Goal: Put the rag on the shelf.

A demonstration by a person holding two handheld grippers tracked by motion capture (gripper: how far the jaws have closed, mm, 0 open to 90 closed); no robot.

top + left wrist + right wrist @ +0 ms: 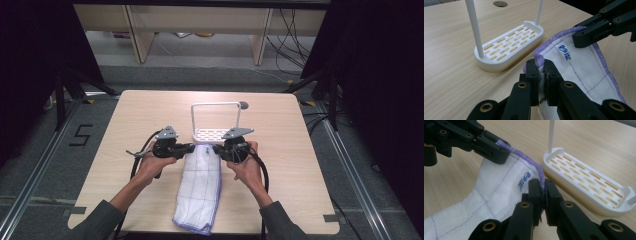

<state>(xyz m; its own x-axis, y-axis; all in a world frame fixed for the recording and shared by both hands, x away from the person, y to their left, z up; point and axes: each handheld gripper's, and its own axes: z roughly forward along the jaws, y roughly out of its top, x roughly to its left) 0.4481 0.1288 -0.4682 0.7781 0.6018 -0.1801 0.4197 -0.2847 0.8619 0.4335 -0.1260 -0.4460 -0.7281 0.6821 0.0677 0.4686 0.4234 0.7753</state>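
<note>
left gripper: clamped on dishcloth corner | right gripper: clamped on adjacent corner | hem spread beside towel rack, likely for hanging

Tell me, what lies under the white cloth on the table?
Under the cloth only the wooden table shows around its edges; anything beneath its folded layers is covered. Both grippers pinch its far edge.

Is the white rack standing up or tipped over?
Standing up. The rack sits flat on the table, and its thin white bar rises straight above the slotted base.
</note>
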